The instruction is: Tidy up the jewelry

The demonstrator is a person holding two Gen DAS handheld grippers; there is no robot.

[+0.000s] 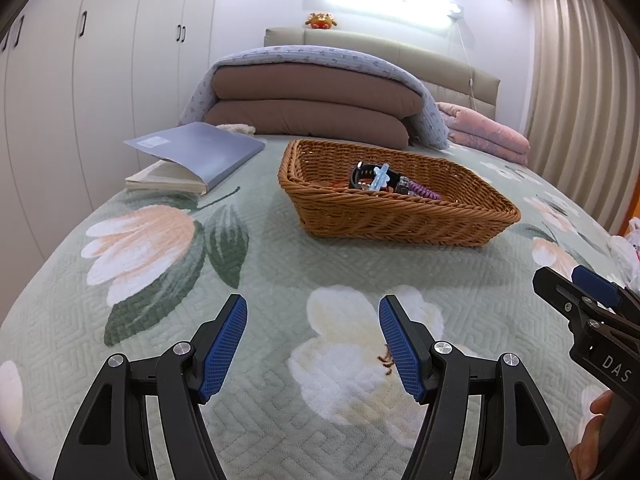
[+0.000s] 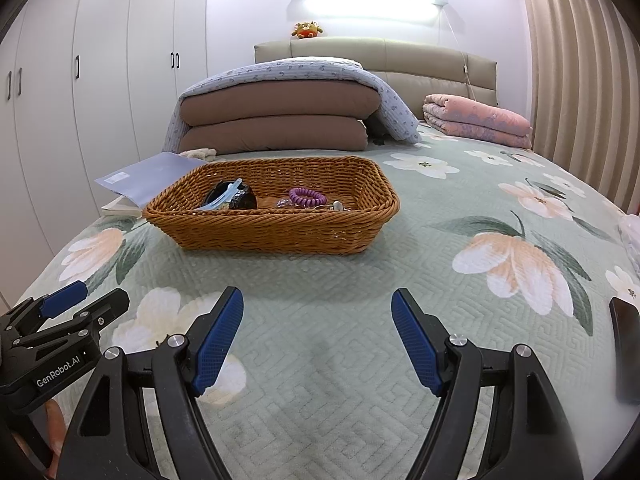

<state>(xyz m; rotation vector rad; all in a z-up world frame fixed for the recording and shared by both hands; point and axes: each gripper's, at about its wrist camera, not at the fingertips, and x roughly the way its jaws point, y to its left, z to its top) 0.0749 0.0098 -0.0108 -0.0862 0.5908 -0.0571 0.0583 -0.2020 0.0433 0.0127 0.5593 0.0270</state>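
A brown wicker basket (image 1: 400,220) (image 2: 272,232) stands on the flowered bedspread ahead of both grippers. Inside lie a black watch (image 1: 366,174) (image 2: 236,196), a pale blue clip (image 1: 378,178) (image 2: 226,198), a purple coil hair tie (image 1: 424,192) (image 2: 307,197) and small beaded pieces (image 2: 336,206). My left gripper (image 1: 313,312) hovers open over a white flower, short of the basket, nothing between its blue pads. My right gripper (image 2: 317,308) is open too, empty, below the basket. Each gripper shows in the other's view: the right one (image 1: 576,288) at the right edge, the left one (image 2: 88,298) at the left edge.
An open blue-grey book (image 1: 196,156) (image 2: 148,176) lies left of the basket. Folded brown bedding under a lilac quilt (image 1: 312,96) (image 2: 280,116) and a pink folded blanket (image 1: 484,132) (image 2: 476,120) sit by the headboard. A dark flat object (image 2: 626,352) lies at the right edge. Wardrobes line the left wall.
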